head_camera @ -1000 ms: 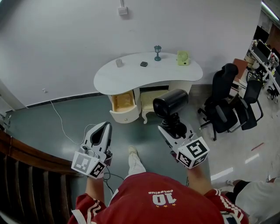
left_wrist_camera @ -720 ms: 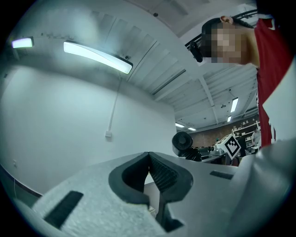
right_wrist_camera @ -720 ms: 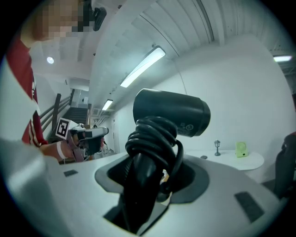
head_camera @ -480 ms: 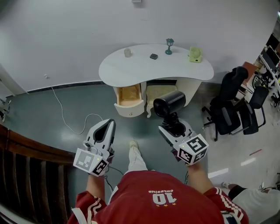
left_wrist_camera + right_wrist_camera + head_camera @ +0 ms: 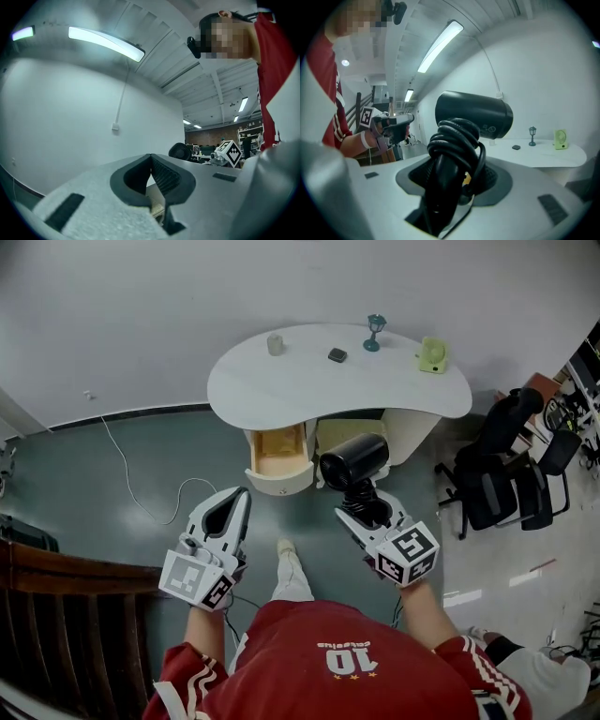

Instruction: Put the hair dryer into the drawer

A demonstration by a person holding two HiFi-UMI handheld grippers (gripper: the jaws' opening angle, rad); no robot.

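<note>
A black hair dryer (image 5: 353,462) (image 5: 472,114) with its cord coiled round the handle stands upright in my right gripper (image 5: 361,507) (image 5: 454,180), which is shut on the handle. It hangs in the air in front of the white curved desk (image 5: 281,390). The desk's left drawer (image 5: 279,458) is pulled open and shows a bare wooden bottom. My left gripper (image 5: 232,510) (image 5: 151,180) is held lower left of the drawer, jaws shut with nothing in them.
On the desk stand a small cup (image 5: 275,343), a dark flat object (image 5: 337,355), a little lamp figure (image 5: 375,332) and a green fan (image 5: 432,354). Black office chairs (image 5: 497,479) stand at the right. A white cable (image 5: 141,507) lies on the floor; a wooden railing (image 5: 56,606) is at my left.
The desk and drawer have come closer in the head view. Both grippers stayed in front of me, the right one still carrying the hair dryer.
</note>
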